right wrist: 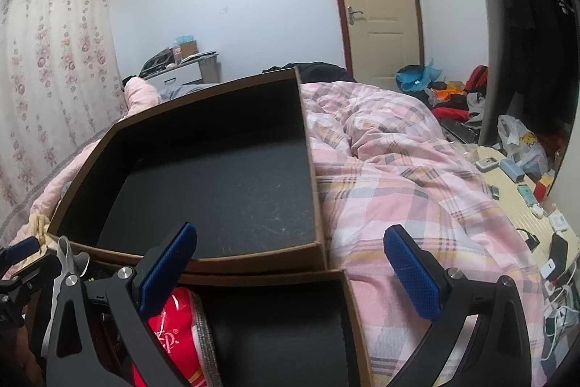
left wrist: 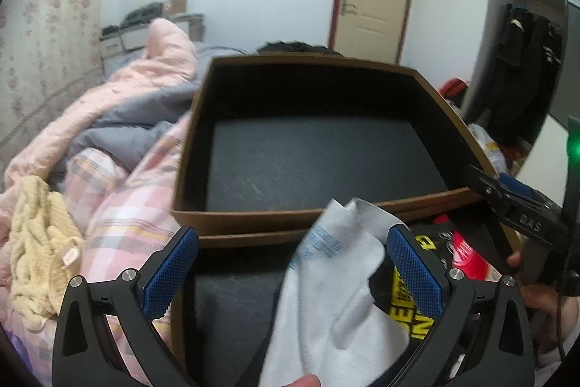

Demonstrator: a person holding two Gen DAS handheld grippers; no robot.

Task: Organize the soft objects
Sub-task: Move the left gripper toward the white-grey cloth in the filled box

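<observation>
The step in hand is judged to be the stowing of a white cloth [left wrist: 326,296], which is seen at the lower centre of the left wrist view, draped between the blue pads of the left claw [left wrist: 291,272]. That claw is spread wide; the cloth lies against its right pad, but whether it is gripped or merely resting there cannot be told. A fingertip [left wrist: 301,381] is seen at the bottom edge, touching the cloth's lower hem. Just beyond, in the middle of the frame, an empty black-lined cardboard box [left wrist: 253,222] stands on the bed, and a nearer compartment already holds a red packet [right wrist: 174,332] and a black-and-yellow item [left wrist: 409,318]. The right claw [right wrist: 290,269] is also spread wide and holds nothing, its left pad hanging just above the red packet. A cream knitted garment [left wrist: 40,249] lies at the left on the checked quilt [right wrist: 398,191]. Next, the cloth would need to be pinched firmly and carried forward over the box's near wall.
</observation>
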